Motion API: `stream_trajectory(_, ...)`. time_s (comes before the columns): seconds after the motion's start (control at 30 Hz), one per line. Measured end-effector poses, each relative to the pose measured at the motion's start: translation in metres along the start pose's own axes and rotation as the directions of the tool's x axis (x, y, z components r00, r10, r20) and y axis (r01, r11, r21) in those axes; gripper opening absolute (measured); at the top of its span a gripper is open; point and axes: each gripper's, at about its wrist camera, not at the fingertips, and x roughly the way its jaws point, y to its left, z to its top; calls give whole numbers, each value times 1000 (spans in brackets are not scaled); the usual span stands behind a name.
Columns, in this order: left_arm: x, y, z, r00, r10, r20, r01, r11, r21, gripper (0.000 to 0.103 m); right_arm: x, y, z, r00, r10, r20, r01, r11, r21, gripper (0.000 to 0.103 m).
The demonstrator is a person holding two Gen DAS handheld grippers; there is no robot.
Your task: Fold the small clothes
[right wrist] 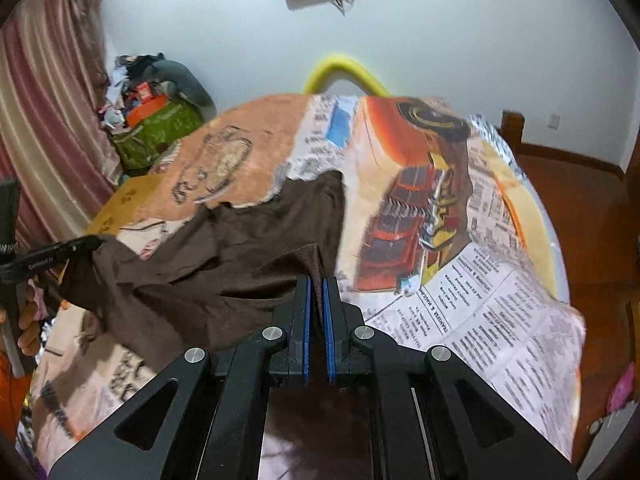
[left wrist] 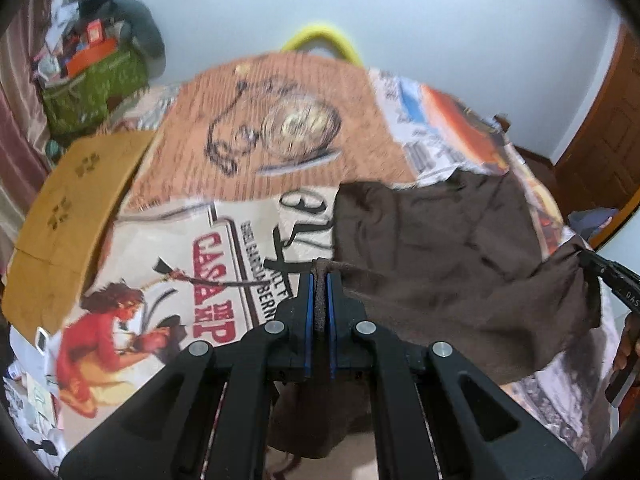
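At the far left of the left wrist view, a green bag [left wrist: 94, 88] stuffed with clutter stands against the pale wall, beside a pink striped curtain [left wrist: 18, 92]. Next to it a mustard-yellow mat [left wrist: 76, 204] with small paw marks lies on the bed's edge. The printed bedspread [left wrist: 168, 264] covers the rest, showing a figure in red, red lettering and, farther back, an orange panel with a drawn pocket watch. A yellow hoop [left wrist: 320, 38] rises behind the bed.

In the middle, the left gripper [left wrist: 320, 276] has its 2 blue-lined jaws pinched tight on an edge of the brown garment [left wrist: 440, 248], with a fold of cloth squeezed between the pads. The garment spreads to the right, partly lifted off the bedspread and stretched between the 2 tools. At the right edge, the right gripper [left wrist: 596, 266] grips the garment's other corner, and part of a hand [left wrist: 626, 344] shows below it.

In the right wrist view the order flips: the left gripper [right wrist: 94, 242] holds the cloth at the left, the brown garment [right wrist: 240, 248] sags across the middle, and the right gripper [right wrist: 317, 280] is clamped on a raised fold of it. To the right, the bedspread [right wrist: 500, 300] shows an orange vehicle print and newspaper text, then a wooden floor [right wrist: 592, 208].
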Motion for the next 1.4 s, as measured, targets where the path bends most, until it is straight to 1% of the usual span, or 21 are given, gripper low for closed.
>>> stream_trajectory(0.13,33,12,-8,997,1,-75,-3,1000,-24,5,20,-12,-6,999,-12,-44,13,1000,10,7)
stream_trajectory(0.2,39,16,-10,994,-20,-103,18,1000,-24,5,25,-15,-7,998,-10,-61,11,1000,15,7)
stream_trajectory(0.27,36,19,-11,993,-44,-112,40,999,-35,6,25,-19,-9,998,0,-67,2,1000,28,8)
stream_trajectory(0.33,26,22,-9,994,-40,-97,36,999,-34,14,19,-21,-9,998,-4,-69,6,999,37,10)
stream_trajectory(0.37,18,24,-8,996,-31,-82,29,999,-29,17,15,-22,-7,998,-10,-69,12,999,38,13)
stream_trajectory(0.43,3,27,-7,999,-20,-50,19,999,-26,31,3,-25,-5,998,-15,-58,17,999,41,14)
stream_trajectory(0.5,-11,33,-10,999,-19,-26,18,999,-32,38,-11,-28,-3,1000,-10,-29,11,999,49,16)
stream_trajectory(0.57,-20,38,-15,999,-21,-33,20,999,-34,39,-26,-31,-5,1000,-5,-9,5,998,57,23)
stream_trajectory(0.67,-23,45,-29,997,-27,-66,24,999,-44,39,-43,-32,-12,1000,-20,6,20,998,51,31)
stream_trajectory(0.77,-17,49,-42,994,-41,-102,35,998,-59,39,-49,-34,-22,1000,-26,-11,26,998,48,34)
stream_trajectory(0.8,-15,50,-45,992,-47,-114,40,997,-68,40,-48,-34,-26,999,-26,-27,27,999,47,34)
stream_trajectory(0.9,-9,52,-53,989,-59,-139,47,995,-87,50,-40,-36,-36,997,-31,-65,35,998,53,34)
stream_trajectory(1.07,1,46,-58,982,-94,-162,81,993,-86,50,-33,-41,-51,994,-11,-108,23,994,110,34)
stream_trajectory(1.13,2,41,-58,984,-86,-155,76,994,-72,50,-31,-43,-56,993,19,-120,-2,991,136,34)
stream_trajectory(1.17,3,40,-58,985,-80,-152,70,995,-71,50,-31,-43,-57,994,26,-110,-11,990,137,34)
stream_trajectory(1.23,4,39,-57,986,-77,-147,66,995,-75,49,-32,-40,-59,994,31,-104,-19,993,115,34)
stream_trajectory(1.27,3,38,-57,987,-82,-141,71,994,-78,46,-32,-38,-60,994,31,-102,-20,994,108,34)
stream_trajectory(1.3,4,38,-56,986,-87,-140,76,994,-78,37,-32,-38,-59,994,32,-101,-22,994,105,34)
stream_trajectory(1.33,4,36,-56,987,-86,-137,77,994,-74,22,-32,-37,-59,995,39,-97,-29,994,107,30)
stream_trajectory(1.37,3,35,-56,988,-79,-134,71,995,-66,18,-32,-37,-58,995,44,-94,-34,994,106,21)
stream_trajectory(1.4,2,34,-56,988,-75,-133,68,996,-60,16,-32,-36,-57,995,42,-93,-32,994,103,17)
